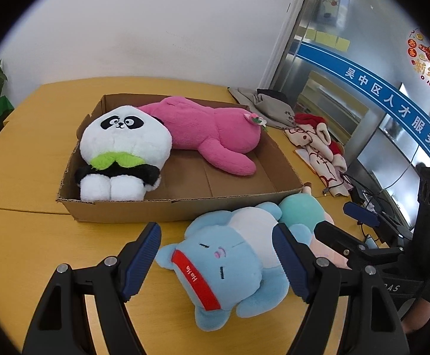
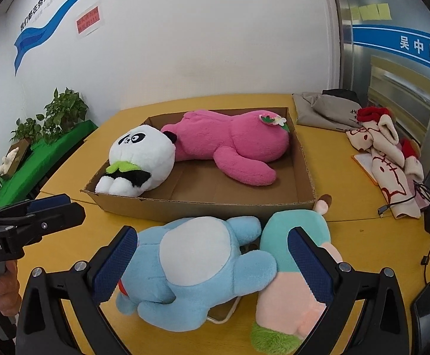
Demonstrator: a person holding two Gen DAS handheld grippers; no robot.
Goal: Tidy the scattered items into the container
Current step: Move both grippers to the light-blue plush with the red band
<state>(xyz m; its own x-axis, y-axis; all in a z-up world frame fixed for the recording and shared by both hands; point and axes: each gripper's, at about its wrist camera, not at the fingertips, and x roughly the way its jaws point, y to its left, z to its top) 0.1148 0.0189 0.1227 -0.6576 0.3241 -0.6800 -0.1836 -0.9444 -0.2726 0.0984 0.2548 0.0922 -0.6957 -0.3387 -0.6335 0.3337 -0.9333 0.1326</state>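
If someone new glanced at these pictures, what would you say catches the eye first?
Probably the big pink plush sprawled across the cardboard box, with the panda against its left end. Next, the blue plush lying on the yellow table in front of the box, between the open left gripper.

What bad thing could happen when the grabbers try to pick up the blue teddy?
The blue plush lies against the teal-and-peach plush, so the right gripper, whose open fingers span both, might pinch or drag the wrong toy. Both grippers frame the same blue plush; the left gripper and the right could bump. The cardboard box already holds the panda and pink plush, so a careless drop may land on its rim.
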